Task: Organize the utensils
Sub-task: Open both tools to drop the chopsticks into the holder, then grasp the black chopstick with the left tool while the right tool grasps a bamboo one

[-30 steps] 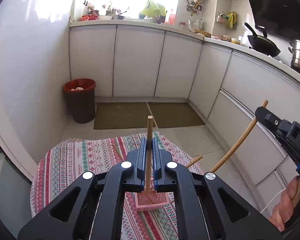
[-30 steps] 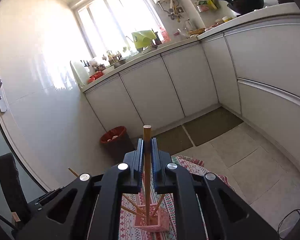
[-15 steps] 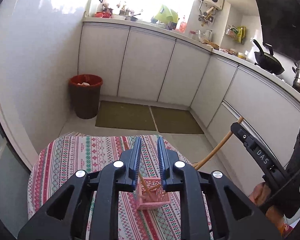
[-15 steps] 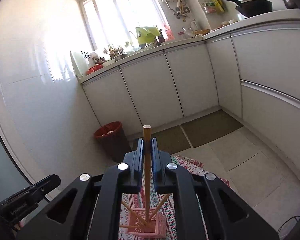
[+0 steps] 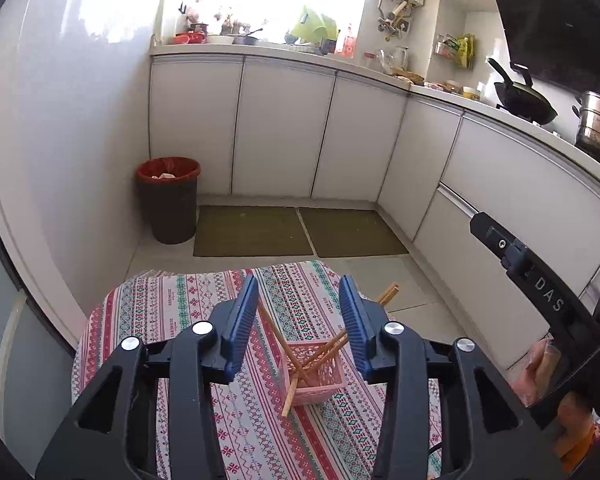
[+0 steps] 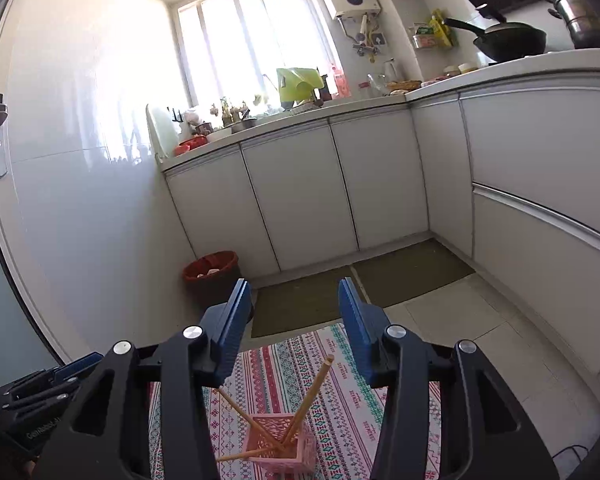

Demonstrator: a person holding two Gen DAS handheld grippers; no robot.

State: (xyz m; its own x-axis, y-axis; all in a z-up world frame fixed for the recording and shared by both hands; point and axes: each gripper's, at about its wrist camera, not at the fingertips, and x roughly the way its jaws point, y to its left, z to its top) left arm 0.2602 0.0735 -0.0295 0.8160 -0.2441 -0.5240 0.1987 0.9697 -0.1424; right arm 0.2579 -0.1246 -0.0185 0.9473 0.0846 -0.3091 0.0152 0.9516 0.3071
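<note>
On the table (image 5: 148, 320) stands the pink holder (image 5: 314, 372), chopsticks (image 6: 314, 390) leaning crossed inside it. It sits ahead of and below both grippers, left (image 5: 298, 320) and right (image 6: 294, 320), jaws wide, holding nothing.

— What are the chopsticks (image 5: 315, 357) and basket (image 5: 322, 380)?
— Smooth bare wood; the pink basket looks like perforated plastic.
— And the worktop (image 5: 172, 312)?
— Covered in matt patterned woven cloth.
— Cabinets (image 6: 300, 188)?
— Glossy white.
</note>
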